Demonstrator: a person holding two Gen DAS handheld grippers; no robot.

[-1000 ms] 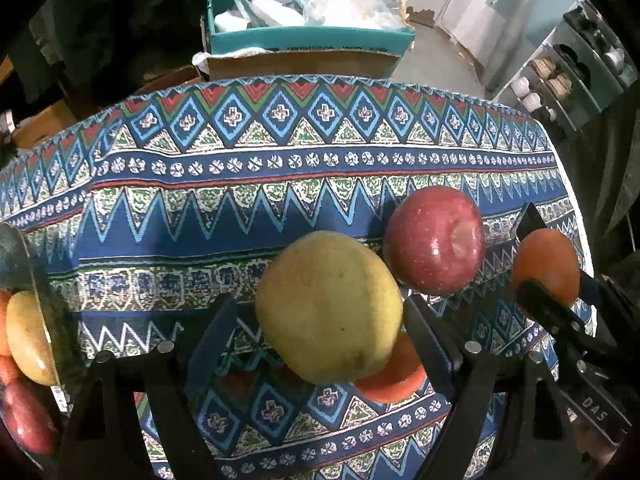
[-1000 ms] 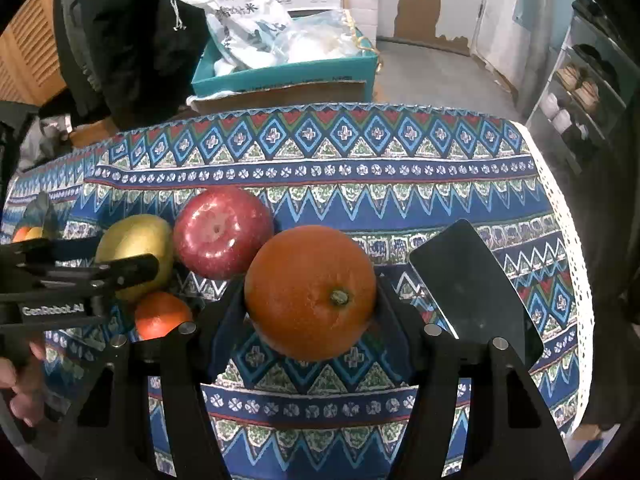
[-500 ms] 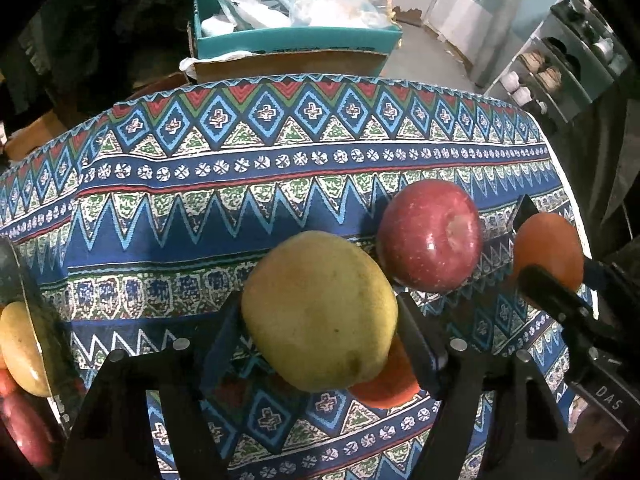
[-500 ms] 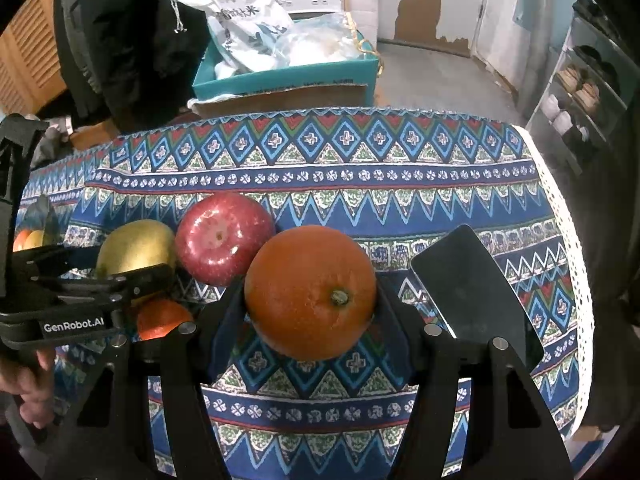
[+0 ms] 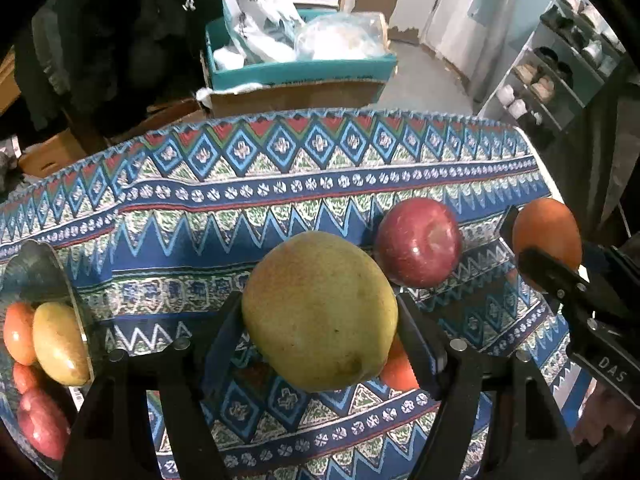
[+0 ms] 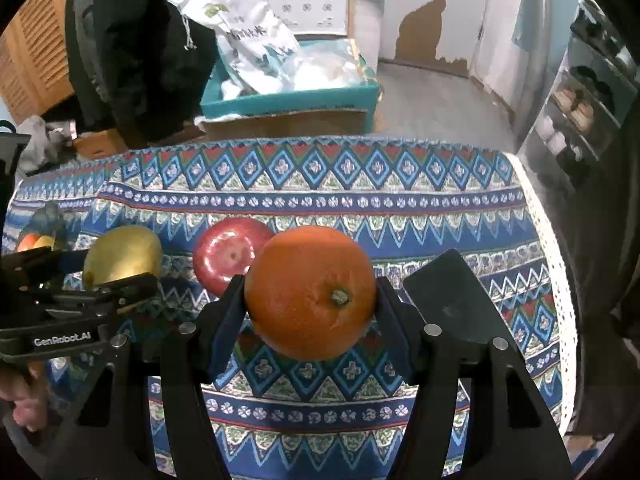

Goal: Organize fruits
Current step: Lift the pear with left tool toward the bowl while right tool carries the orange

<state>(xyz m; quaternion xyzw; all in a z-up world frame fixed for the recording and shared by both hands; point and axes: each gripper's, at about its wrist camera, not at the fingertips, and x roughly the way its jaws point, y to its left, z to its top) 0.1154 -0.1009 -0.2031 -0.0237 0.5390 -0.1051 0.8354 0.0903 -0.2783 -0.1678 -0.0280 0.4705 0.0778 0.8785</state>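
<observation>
My left gripper is shut on a yellow-green pear and holds it above the patterned tablecloth. My right gripper is shut on an orange, also held above the cloth. A red apple lies on the cloth between them; it also shows in the right wrist view. A small orange fruit lies under the pear, mostly hidden. A glass bowl at the left edge holds several fruits.
A black phone lies on the cloth right of the orange. Behind the table stands a teal box with bags on a cardboard carton. A shoe rack stands at the right. The cloth's right edge drops off.
Both grippers have lifted a little with their fruits. The left gripper has tilted so the bowl at the left shows more. The apple has not moved.
</observation>
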